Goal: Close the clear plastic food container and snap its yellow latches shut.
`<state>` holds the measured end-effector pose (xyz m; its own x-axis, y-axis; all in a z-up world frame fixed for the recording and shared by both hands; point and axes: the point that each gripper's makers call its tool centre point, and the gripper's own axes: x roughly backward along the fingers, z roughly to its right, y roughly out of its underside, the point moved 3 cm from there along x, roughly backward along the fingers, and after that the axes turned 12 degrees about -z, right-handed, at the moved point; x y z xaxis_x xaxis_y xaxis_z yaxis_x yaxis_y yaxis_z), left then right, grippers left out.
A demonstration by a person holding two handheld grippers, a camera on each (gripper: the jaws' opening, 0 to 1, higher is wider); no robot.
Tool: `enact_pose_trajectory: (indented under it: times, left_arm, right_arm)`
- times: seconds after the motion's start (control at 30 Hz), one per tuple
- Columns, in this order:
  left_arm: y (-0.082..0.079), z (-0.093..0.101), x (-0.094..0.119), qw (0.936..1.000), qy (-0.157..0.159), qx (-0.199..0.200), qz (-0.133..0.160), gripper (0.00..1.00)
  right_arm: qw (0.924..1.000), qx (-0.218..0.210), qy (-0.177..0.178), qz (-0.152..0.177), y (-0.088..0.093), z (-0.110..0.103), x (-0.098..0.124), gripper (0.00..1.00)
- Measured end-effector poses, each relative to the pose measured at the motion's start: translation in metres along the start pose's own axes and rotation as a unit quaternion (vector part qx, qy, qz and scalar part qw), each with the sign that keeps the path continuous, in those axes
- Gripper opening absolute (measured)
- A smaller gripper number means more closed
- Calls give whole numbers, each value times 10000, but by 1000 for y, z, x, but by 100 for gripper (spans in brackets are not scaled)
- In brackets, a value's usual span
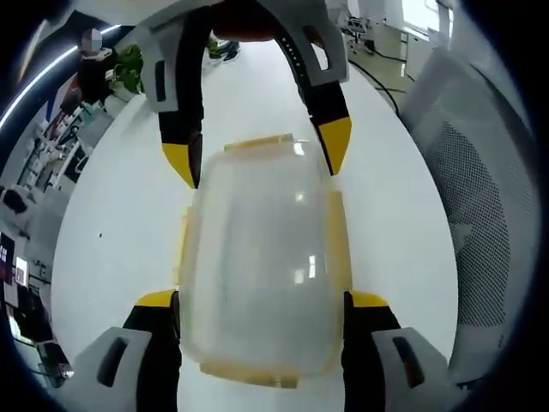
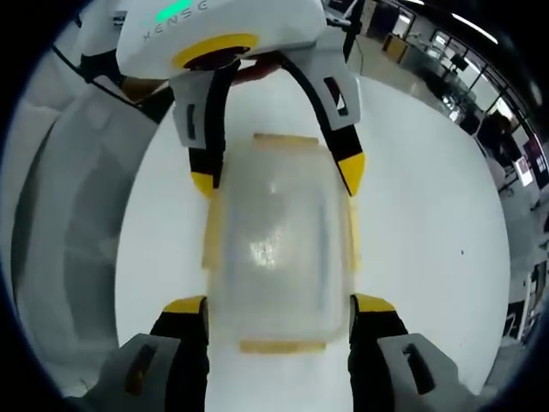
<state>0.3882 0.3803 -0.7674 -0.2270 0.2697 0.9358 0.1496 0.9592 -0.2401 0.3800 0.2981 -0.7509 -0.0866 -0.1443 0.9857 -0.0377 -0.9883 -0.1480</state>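
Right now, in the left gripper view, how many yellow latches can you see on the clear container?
4. The far latch is at the top edge, the near latch at the bottom, the left latch and the right latch on the long sides of the clear container.

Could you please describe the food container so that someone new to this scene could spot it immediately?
Look at the white table beside the grey mesh chair. In its middle, between the left gripper and the right gripper facing each other, lies the clear plastic food container. It alone is see-through, rounded and rectangular, edged by yellow latches.
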Motion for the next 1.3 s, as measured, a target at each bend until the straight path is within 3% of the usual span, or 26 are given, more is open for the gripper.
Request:
enact_pose_trajectory:
  times: [1.3]
  left_arm:
    - [-1, -31, -9, 9999, -8, 115, 25, 78]
  right_arm:
    - [9999, 103, -3, -87, 5, 34, -2, 66]
